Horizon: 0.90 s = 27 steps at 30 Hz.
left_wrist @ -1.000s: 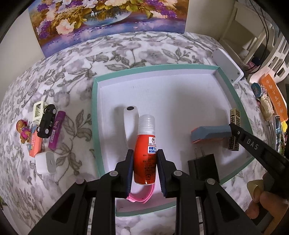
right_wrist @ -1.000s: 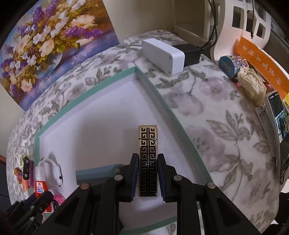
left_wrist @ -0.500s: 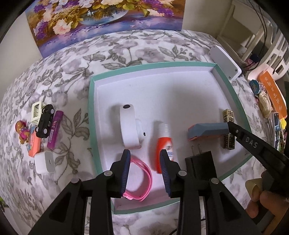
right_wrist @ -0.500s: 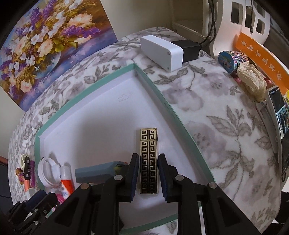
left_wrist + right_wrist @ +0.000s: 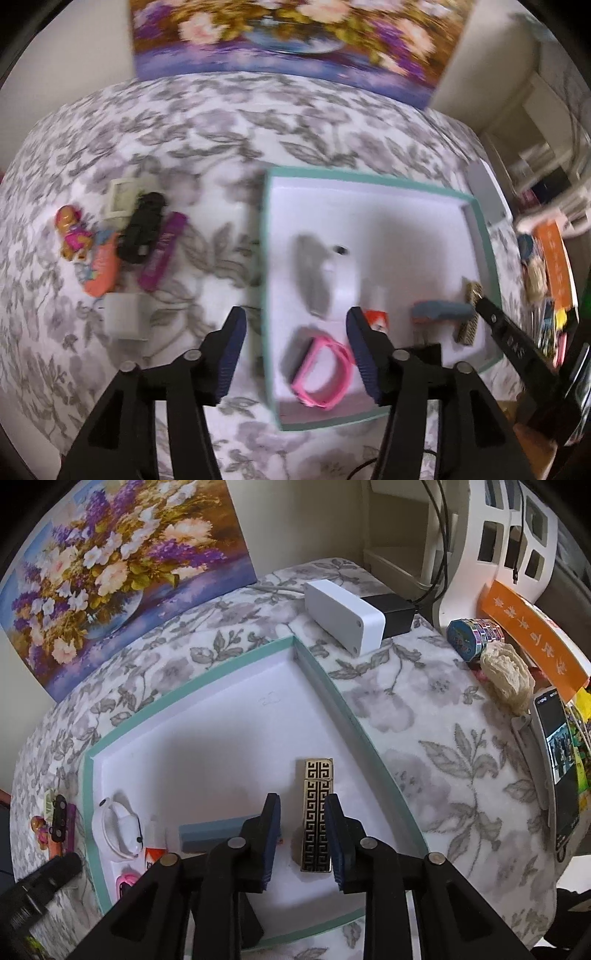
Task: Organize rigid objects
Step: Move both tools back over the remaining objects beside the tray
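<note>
the left gripper (image 5: 293, 341), jaws wide and empty, hangs over the tray's (image 5: 264, 258) left rim. the loose toys (image 5: 142, 229) (long axes pointing away) lie to its left. the right gripper (image 5: 303, 843), slightly parted, straddles the patterned lighter (image 5: 317, 814).

A teal-rimmed white tray (image 5: 192, 686) lies on the floral-covered desk. Inside, near its right wall, a gold-and-black patterned lighter (image 5: 317, 814) lies flat. Along the near edge lie a blue-grey stapler (image 5: 216, 832), an orange glue bottle (image 5: 154, 851) with a clear cap, a white wristband (image 5: 118, 829) and a pink band (image 5: 323, 371). Left of the tray lie a black toy car (image 5: 142, 227), a purple stick (image 5: 162, 251), a small doll (image 5: 72, 234) and a white charger cube (image 5: 123, 317).
</note>
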Available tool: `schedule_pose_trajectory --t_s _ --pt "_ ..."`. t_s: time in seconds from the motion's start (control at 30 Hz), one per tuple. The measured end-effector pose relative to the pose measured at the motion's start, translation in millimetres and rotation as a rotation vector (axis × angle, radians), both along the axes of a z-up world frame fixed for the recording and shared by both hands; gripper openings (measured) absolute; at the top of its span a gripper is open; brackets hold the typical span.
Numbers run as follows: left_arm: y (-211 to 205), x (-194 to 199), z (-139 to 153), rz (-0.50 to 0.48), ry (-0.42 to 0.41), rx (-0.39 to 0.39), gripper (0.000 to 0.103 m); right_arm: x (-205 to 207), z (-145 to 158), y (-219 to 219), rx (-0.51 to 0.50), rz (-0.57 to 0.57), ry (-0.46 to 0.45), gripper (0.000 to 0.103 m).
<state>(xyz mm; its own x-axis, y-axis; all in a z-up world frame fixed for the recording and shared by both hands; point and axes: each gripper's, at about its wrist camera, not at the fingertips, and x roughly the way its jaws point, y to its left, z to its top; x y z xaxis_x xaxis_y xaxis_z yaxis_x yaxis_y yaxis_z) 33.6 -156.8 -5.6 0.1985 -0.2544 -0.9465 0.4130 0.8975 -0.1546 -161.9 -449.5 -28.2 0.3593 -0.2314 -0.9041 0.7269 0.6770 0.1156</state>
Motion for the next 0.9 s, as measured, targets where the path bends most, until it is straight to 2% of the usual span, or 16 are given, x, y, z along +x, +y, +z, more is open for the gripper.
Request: schedule_pose_trajectory --t_s 0.03,0.1,0.13,0.23,0.3,0.47,0.77,0.87,0.9 --pt "6 5 1 0.019 0.003 -0.001 0.061 1 0 1 0.001 0.003 0.002 0.037" --pt "19 18 2 0.064 0.015 -0.006 0.062 2 1 3 0.000 0.005 0.002 0.051" --pt "25 23 2 0.082 0.021 -0.006 0.063 3 3 6 0.005 0.011 -0.006 0.053" --pt "46 39 3 0.151 0.028 0.008 0.066 9 11 15 0.005 0.039 -0.034 0.053" --pt "61 47 2 0.198 0.030 0.013 0.072 12 15 21 -0.016 0.052 -0.031 0.057" --pt "86 58 -3 0.281 0.044 0.015 0.075 20 25 37 -0.024 0.085 -0.051 0.065" --pt "112 69 1 0.328 -0.014 0.071 0.076 39 34 74 -0.057 0.181 -0.050 0.069" --pt "121 72 4 0.349 -0.032 0.083 0.089 45 35 86 -0.064 0.217 -0.056 0.075" --pt "125 74 4 0.362 -0.041 0.086 0.090 47 35 90 -0.068 0.225 -0.059 0.079"
